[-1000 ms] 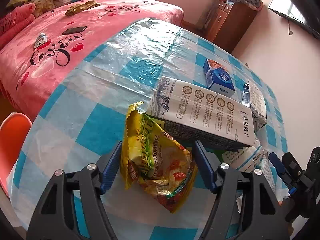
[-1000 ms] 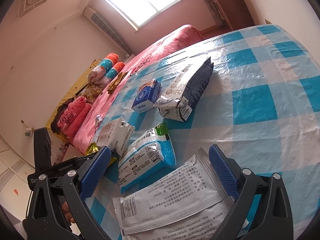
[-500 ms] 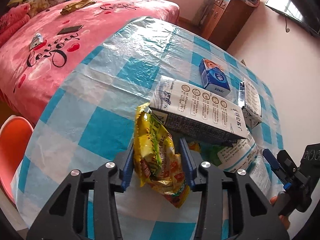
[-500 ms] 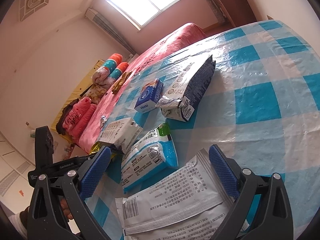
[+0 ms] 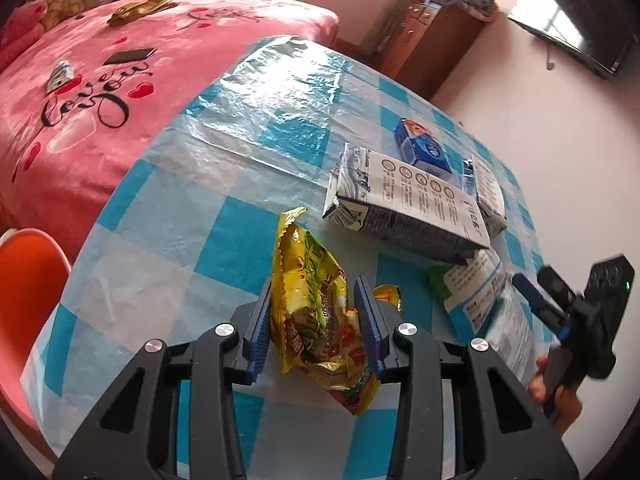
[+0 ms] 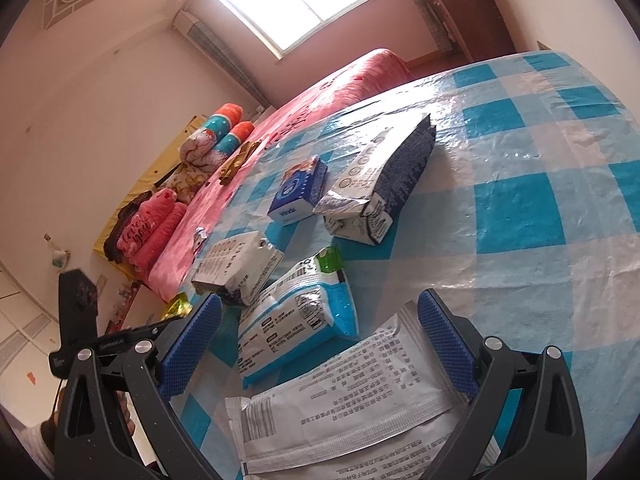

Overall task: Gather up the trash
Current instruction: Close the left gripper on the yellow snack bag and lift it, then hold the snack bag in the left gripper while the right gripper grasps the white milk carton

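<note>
My left gripper (image 5: 313,292) is shut on a crumpled yellow snack bag (image 5: 316,312), and both blue pads press its sides near the table's front edge. The bag stands upright between the jaws, and its lower end hangs toward me. My right gripper (image 6: 320,300) is open and hovers over a flat white pouch (image 6: 340,400), with a blue-and-white packet (image 6: 296,320) just beyond its fingers. In the right wrist view a corner of the yellow bag (image 6: 178,306) shows behind the left finger.
On the blue-checked tablecloth (image 5: 224,224) lie two grey-white cartons (image 5: 408,208) (image 5: 486,192) and a blue tissue box (image 5: 422,150). A pink bed (image 5: 100,80) runs along the table's left. An orange chair (image 5: 28,280) stands at the near left, and a wooden cabinet (image 5: 432,48) is behind.
The left jaws have closed from wide apart onto the yellow bag, squeezing it upright, and the gripper has drawn back a little from the carton. The right gripper has stayed still.
</note>
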A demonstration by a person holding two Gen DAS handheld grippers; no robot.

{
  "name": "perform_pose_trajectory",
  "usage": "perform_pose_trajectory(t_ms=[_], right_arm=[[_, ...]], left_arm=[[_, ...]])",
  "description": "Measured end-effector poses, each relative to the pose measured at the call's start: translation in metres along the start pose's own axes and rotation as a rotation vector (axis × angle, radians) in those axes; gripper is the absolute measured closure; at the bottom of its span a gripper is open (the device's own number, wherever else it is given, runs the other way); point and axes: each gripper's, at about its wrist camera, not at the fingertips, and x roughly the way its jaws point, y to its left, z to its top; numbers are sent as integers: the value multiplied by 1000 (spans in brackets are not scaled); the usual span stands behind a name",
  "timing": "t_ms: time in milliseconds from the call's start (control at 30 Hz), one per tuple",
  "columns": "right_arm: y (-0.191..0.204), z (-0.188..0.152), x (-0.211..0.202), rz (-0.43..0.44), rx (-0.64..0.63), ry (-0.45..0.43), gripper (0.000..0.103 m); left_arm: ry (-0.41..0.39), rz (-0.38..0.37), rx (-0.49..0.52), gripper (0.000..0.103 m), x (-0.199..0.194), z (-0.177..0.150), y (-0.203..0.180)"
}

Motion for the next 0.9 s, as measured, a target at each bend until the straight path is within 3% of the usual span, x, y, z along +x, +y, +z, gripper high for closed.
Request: perform_pose_trajectory(t_ms=[300, 467, 567, 700, 900], right_arm=[[2, -1, 0, -80, -18, -14, 6], [9, -4, 6, -183, -54, 25, 6], [19, -2, 4, -190, -50, 25, 6], [60, 5, 7, -205, -201, 35, 6], [121, 17, 49, -190, -466, 142, 6]], left_arm=[[-30, -92, 17, 62, -13, -11, 26], [-56, -100, 29, 62, -25, -16, 38], [-62, -99, 38, 62, -29, -20, 45], [-68, -106, 41, 62, -35, -24, 54], [-89, -114, 38, 62, -47, -30, 70]])
